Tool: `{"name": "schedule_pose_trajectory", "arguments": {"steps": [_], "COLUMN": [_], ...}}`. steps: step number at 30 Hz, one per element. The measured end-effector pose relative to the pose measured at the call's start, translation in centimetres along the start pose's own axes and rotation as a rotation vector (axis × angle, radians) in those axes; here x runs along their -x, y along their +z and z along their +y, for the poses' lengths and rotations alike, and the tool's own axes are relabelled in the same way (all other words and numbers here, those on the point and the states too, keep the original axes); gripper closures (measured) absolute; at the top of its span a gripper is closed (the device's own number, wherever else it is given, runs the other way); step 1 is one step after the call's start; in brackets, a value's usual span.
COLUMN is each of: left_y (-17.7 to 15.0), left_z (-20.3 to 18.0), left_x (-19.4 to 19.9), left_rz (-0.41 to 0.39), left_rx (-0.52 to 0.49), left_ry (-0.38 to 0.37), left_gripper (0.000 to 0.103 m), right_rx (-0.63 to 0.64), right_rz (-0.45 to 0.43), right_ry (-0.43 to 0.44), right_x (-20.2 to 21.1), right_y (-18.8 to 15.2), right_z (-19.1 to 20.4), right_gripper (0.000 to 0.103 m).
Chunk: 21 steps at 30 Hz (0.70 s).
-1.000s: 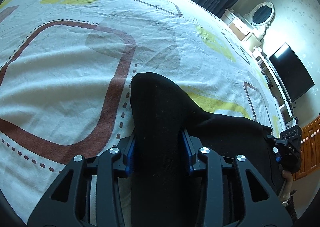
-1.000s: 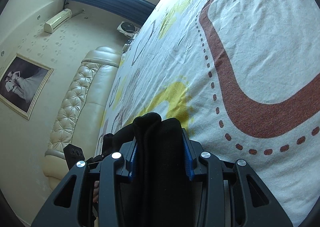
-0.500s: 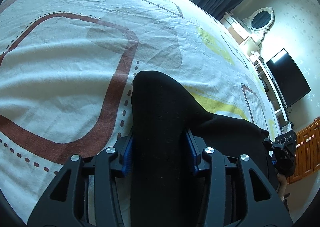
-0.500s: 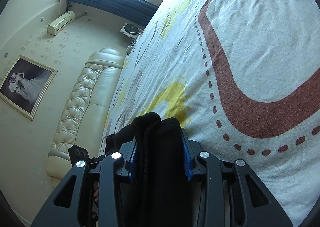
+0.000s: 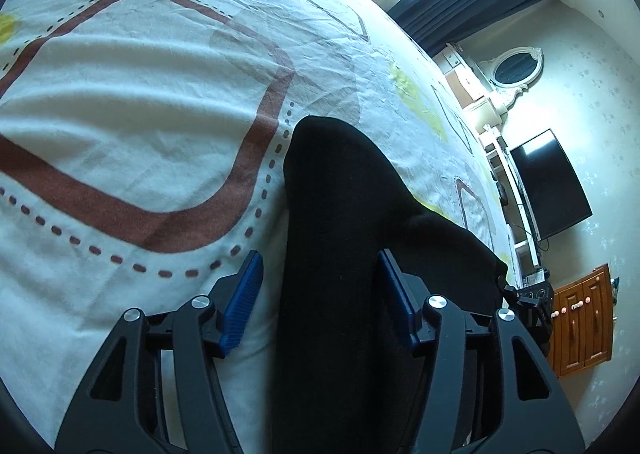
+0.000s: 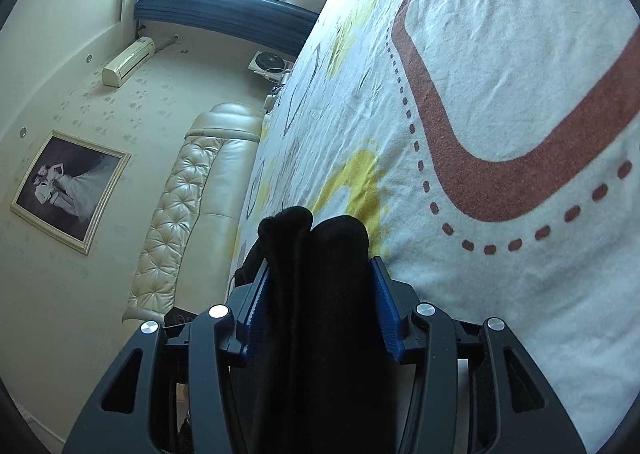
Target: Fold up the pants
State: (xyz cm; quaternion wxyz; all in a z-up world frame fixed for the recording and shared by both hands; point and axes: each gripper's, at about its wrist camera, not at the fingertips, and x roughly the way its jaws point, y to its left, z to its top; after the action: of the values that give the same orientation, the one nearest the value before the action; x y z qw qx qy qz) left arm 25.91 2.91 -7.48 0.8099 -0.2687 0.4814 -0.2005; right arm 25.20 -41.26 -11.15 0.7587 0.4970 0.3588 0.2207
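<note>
Pants (image 5: 340, 254) between both sets of jaws, left gripper (image 5: 320, 294) and right gripper (image 6: 316, 306) opening, pads parting; released bunch at lower centre may slump, spoiling fold.

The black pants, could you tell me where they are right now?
The black pants lie on the patterned bedsheet, running between the opening left tongs and right tongs.

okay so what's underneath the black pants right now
The black fabric pants lie on the white patterned bedsheet, between the opening jaws of the left gripper and right gripper. What lies under them is covered.
</note>
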Motion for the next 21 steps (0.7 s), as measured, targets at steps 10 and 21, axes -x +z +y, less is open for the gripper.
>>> {"name": "schedule_pose_trajectory", "arguments": {"steps": [10,21], "left_y": [-8.4,-10.6], "left_z": [2.5,0.3], "left_x": [5.8,4.8], "left_rz": [0.012,-0.013], "left_rx": [0.156,0.142], "left_ry": [-0.146,-0.089], "left_gripper": [0.019,0.008], "right_rx": [-0.083,-0.028], "right_rz": [-0.003,0.039], "right_ry": [0.008,-0.157], "right_x": [7.4,5.3], "right_y": [-6.6,-8.7], "right_z": [-0.3,1.9], "right_gripper": [0.033,0.021]}}
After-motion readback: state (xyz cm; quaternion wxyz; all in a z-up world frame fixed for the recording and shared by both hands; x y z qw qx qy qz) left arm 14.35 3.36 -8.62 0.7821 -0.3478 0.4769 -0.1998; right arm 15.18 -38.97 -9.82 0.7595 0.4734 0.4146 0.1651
